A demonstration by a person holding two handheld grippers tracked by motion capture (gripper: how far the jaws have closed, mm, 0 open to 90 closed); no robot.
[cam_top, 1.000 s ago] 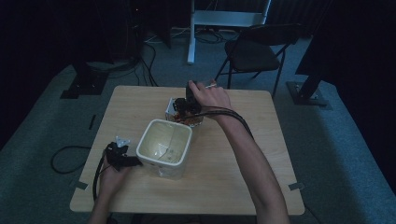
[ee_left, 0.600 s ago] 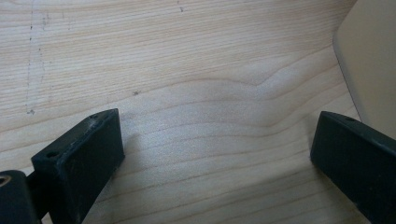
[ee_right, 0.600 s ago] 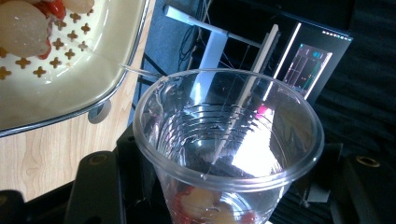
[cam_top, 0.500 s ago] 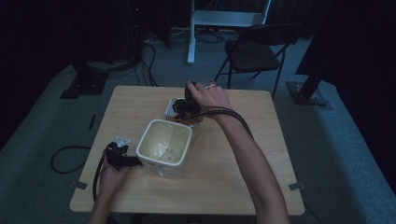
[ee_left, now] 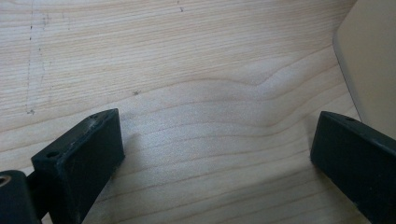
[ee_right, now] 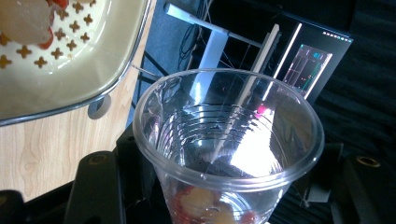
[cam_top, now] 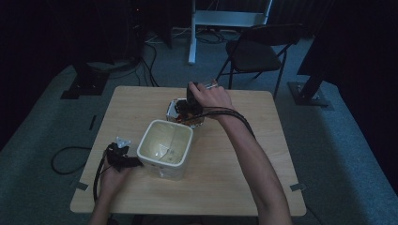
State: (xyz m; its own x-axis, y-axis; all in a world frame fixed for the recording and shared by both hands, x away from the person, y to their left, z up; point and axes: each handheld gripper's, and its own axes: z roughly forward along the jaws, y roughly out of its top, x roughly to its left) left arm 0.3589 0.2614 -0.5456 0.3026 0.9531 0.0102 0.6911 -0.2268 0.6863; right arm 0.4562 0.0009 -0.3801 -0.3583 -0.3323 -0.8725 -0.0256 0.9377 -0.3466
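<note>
My right gripper (ee_right: pixel 229 198) is shut on a clear plastic cup (ee_right: pixel 229 135), one black jaw on each side of it. Pale and red pieces lie in the bottom of the cup. Just beside it is a cream perforated dish (ee_right: pixel 79 70) holding more pale and red pieces. From above, the right gripper (cam_top: pixel 191 101) hangs over that small dish (cam_top: pixel 174 108) at the far middle of the table. A large cream square container (cam_top: pixel 165 149) stands in the table's centre. My left gripper (cam_top: pixel 126 158) rests open on the wood by the container's left wall (ee_left: pixel 373 60), with bare tabletop between its fingers (ee_left: pixel 79 158).
The wooden table (cam_top: pixel 234 178) has free room on its right half and near edge. Cables trail from both grippers, one looping on the floor at the left. A folding chair (cam_top: pixel 263 47) and a white stand are behind the table.
</note>
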